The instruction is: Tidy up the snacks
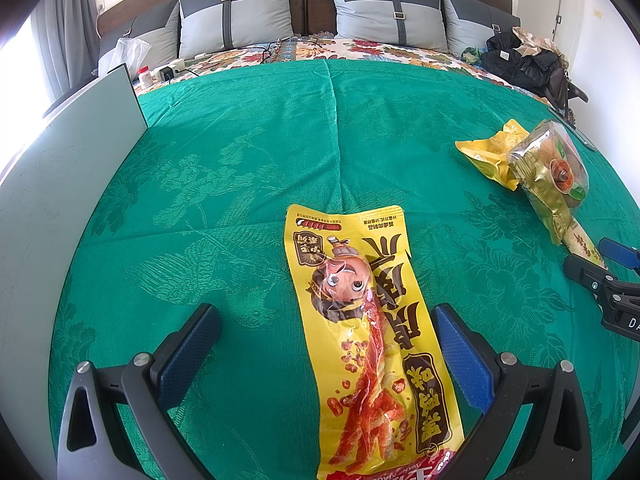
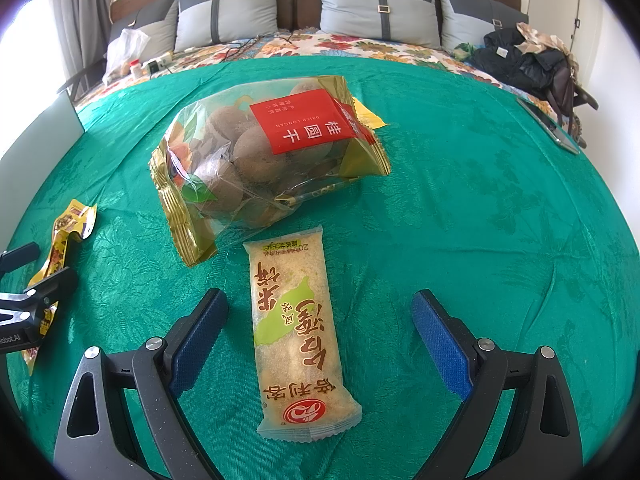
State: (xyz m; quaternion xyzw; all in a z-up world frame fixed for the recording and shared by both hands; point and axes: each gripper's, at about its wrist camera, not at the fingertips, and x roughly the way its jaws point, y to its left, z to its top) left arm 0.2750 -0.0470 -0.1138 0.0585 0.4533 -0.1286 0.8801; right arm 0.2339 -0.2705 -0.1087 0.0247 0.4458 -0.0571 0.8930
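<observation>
Green damask cloth (image 1: 240,160) covers the surface under every snack; a pale flat board (image 1: 68,168) stands at far left, maybe the sorting spot, can't tell. L hand-held gripper (image 1: 326,354) is wide open, its blue pads either side of the yellow spicy-strip packet (image 1: 360,340), which lies flat, lengthwise w/ the fingers, not touching either pad, so it looks lined up for a straight pinch across its narrow width. Further right, the dried longan bag (image 2: 264,156) sits bulky, resting partly on a yellow wrapper (image 1: 488,152) behind it. Just in front, touching or nearly so, lies the rice cracker pack (image 2: 298,332), flat btw the spread fingers of the R hand-held gripper (image 2: 320,340), also open, holding nothing. Both snacks look centred for pickup. Far right edge: a phone (image 2: 548,124); beyond, a bed w/ grey pillows (image 2: 376,8).
</observation>
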